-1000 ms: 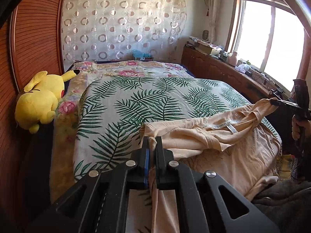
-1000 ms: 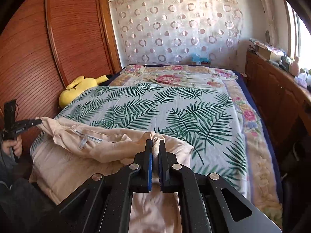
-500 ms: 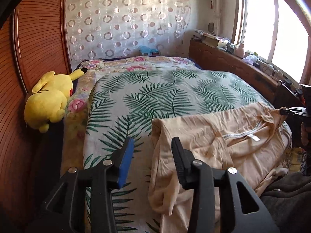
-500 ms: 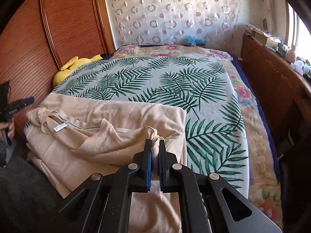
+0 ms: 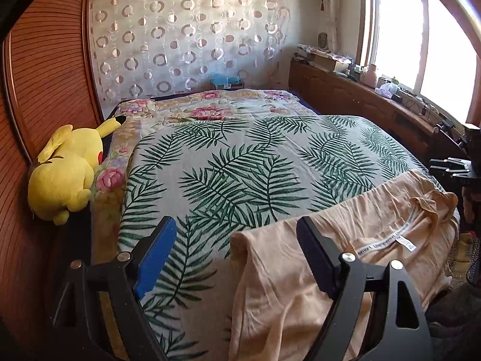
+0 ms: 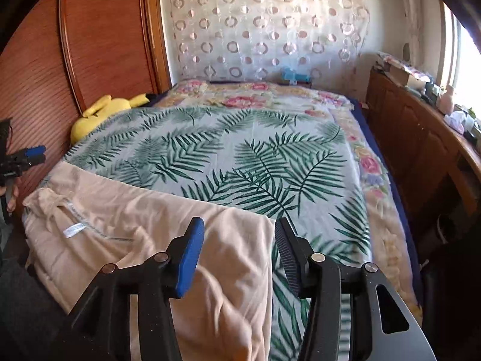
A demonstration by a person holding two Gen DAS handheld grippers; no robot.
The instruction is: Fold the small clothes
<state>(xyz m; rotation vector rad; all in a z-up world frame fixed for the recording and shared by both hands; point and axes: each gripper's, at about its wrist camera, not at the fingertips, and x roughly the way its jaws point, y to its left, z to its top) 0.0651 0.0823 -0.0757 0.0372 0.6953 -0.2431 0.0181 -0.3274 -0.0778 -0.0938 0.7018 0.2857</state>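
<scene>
Both claws have just been opening: the left claw (image 5: 233, 246) and right claw (image 6: 239, 246) stand spread, pinching nothing. The peach shirt (image 6: 135, 225) lies folded at the bed's (image 6: 270, 138) near edge, toward six o'clock.

Black-framed left claw (image 5: 233, 255); blue pads (image 5: 154, 254), silver screws (image 5: 348, 256).

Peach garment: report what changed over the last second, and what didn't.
Both grippers let go: the left gripper and right gripper have just opened their jaws, and the peach garment dropped flat, folded, at the bed's near edge. The yellow plush and leaf-print blanket stayed put.
</scene>
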